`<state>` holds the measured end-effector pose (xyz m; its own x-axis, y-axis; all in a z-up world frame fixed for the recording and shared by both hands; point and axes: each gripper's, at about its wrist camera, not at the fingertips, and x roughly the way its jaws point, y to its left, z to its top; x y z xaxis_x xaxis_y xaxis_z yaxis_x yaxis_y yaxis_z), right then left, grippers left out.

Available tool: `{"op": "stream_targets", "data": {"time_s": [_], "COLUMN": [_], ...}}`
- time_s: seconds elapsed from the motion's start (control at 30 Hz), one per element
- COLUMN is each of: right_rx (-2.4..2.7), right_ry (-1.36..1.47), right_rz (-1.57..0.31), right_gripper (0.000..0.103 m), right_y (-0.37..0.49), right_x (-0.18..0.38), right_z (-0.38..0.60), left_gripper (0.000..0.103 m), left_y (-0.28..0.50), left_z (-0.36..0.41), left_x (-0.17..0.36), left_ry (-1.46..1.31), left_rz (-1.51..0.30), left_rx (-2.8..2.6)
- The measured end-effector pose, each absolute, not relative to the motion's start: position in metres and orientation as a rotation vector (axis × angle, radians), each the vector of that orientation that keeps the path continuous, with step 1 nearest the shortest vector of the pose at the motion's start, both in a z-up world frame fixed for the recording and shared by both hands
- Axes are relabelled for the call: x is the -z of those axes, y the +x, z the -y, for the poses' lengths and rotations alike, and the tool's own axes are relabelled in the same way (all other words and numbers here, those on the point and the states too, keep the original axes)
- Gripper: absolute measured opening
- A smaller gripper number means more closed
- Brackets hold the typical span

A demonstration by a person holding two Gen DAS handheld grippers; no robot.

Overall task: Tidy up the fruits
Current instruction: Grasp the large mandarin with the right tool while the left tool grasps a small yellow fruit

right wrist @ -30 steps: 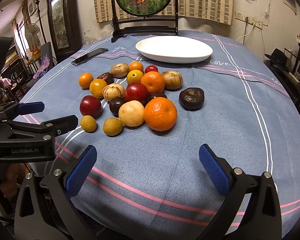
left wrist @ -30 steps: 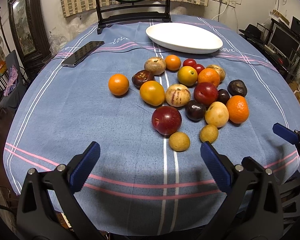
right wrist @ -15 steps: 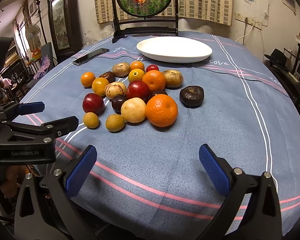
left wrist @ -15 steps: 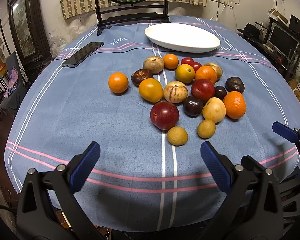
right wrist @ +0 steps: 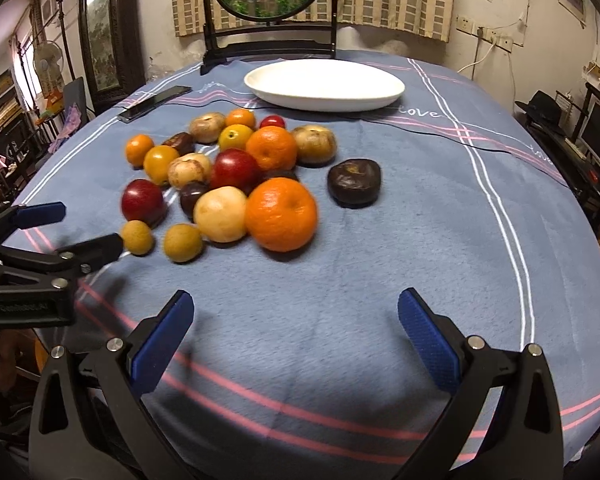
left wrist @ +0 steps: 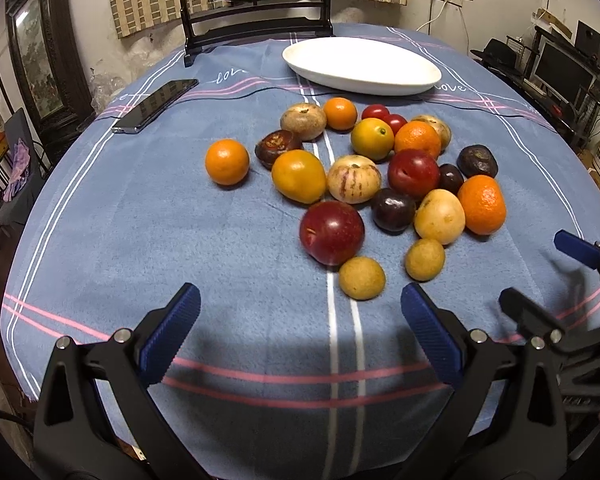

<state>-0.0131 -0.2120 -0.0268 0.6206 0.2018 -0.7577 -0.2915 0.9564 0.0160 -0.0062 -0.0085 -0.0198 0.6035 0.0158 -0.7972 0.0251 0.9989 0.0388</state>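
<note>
Both tools are released and hold nothing. The fruits [left wrist: 364,184] lie on the table [left wrist: 140,220], ahead of the left tool [left wrist: 300,328], left-forward of the right tool [right wrist: 296,328]; the plate [left wrist: 360,64] is behind them.

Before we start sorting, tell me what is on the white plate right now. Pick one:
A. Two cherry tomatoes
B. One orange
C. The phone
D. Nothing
D: the white plate shows only bare surface, while all the fruit lies on the blue tablecloth in front of it and the phone lies off to its left.
</note>
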Motion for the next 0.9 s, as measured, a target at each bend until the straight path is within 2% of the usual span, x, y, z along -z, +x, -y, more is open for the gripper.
{"op": "stream_targets", "data": {"time_s": [0.3, 0.33, 0.47, 0.5, 0.53, 0.6, 0.9], "right_rx": [-0.297, -0.291, -0.307, -0.326, -0.335, -0.415, -0.462], "right_ry": [-0.165, -0.169, -0.204, -0.208, -0.211, -0.151, -0.03], "right_rz": [-0.879, -0.879, -0.897, -0.901, -0.903, -0.921, -0.914], "right_gripper": [0.101, 0.097, 0.095, 0.091, 0.07, 0.047, 0.046], "right_y": [0.02, 0.023, 0.041, 0.044, 0.046, 0.052, 0.039], "right_x": [0.031, 0.031, 0.031, 0.031, 0.031, 0.031, 0.031], "right_z": [0.205, 0.204, 0.193, 0.191, 0.19, 0.193, 0.213], "left_gripper": [0.101, 0.101, 0.101, 0.101, 0.101, 0.101, 0.101], "left_y": [0.0, 0.004, 0.013, 0.014, 0.016, 0.018, 0.014], "left_z": [-0.003, -0.004, -0.005, -0.005, -0.005, -0.006, 0.008], "left_x": [0.02, 0.023, 0.033, 0.034, 0.035, 0.037, 0.043], "left_ry": [0.107, 0.107, 0.104, 0.102, 0.098, 0.081, 0.059], "left_rz": [-0.867, -0.877, -0.922, -0.926, -0.93, -0.939, -1.002], "left_rx": [0.121, 0.133, 0.164, 0.169, 0.174, 0.189, 0.242]}}
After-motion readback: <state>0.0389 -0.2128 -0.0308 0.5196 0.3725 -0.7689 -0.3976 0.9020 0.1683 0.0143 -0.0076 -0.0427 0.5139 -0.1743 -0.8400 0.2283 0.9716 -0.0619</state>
